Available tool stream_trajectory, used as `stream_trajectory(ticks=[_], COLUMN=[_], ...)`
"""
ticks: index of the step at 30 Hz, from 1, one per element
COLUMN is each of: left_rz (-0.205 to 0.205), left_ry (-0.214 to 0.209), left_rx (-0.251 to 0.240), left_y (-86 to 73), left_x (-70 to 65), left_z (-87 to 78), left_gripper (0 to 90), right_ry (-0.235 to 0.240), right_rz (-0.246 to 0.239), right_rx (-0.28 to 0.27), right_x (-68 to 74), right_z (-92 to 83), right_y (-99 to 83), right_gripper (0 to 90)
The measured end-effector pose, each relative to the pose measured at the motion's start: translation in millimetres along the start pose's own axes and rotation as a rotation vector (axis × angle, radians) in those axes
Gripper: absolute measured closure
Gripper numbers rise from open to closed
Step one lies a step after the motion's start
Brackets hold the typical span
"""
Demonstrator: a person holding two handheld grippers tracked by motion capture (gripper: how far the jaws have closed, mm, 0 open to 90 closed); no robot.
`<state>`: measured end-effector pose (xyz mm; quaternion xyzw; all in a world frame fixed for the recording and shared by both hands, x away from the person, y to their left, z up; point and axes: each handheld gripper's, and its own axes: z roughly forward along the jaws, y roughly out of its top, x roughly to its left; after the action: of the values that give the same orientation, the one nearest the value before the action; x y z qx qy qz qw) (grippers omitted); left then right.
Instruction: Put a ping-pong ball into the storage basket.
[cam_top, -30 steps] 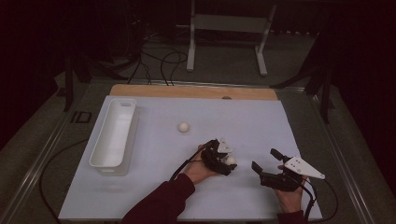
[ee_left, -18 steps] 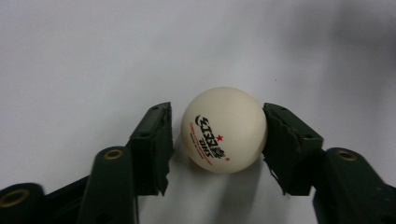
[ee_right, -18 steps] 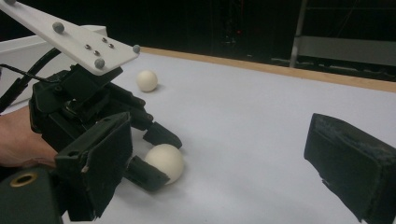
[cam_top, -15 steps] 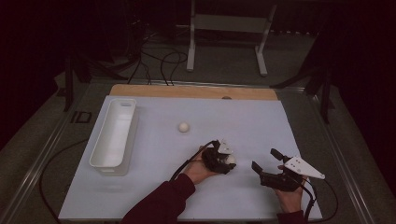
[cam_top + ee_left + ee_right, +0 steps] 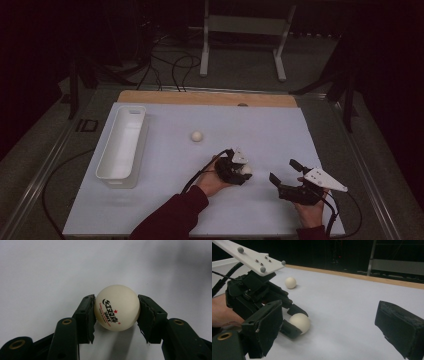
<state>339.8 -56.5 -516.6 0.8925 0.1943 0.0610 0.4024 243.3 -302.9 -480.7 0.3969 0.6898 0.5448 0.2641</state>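
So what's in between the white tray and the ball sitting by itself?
Nothing. In the high view, just bare white table cover lies between the white tray and the loose ball.

Cream ping-pong ball (image 5: 117, 307), red star logo, resting on white table, second ball (image 5: 197, 135) farther off

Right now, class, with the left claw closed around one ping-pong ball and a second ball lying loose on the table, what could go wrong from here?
1. The left claw holds the ping-pong ball only at its two sides; being smooth and round, it may squirt out if squeezed or jerked.
2. The loose ball lies free on the flat white sheet; a knock could roll it away.
3. The open right claw sits close by and could bump the left.
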Motion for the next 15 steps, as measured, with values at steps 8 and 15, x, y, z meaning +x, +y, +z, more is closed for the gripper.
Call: stream_trajectory(ticks=[8,15], left_rz=[-0.005,-0.012], left_ry=[0.003,0.020], left_rx=[-0.006,-0.011], left_y=[1.0,2.6], left_x=[1.0,2.5], left_z=[-3.8,-9.1], left_gripper=[50.6,50.6], right_ry=[0.002,0.003], right_rz=[0.000,0.000], right_rx=[0.000,0.001], right_x=[0.2,0.3], right_z=[0.2,0.1], right_y=[-0.2,-0.3], right_gripper=[7.7,7.7])
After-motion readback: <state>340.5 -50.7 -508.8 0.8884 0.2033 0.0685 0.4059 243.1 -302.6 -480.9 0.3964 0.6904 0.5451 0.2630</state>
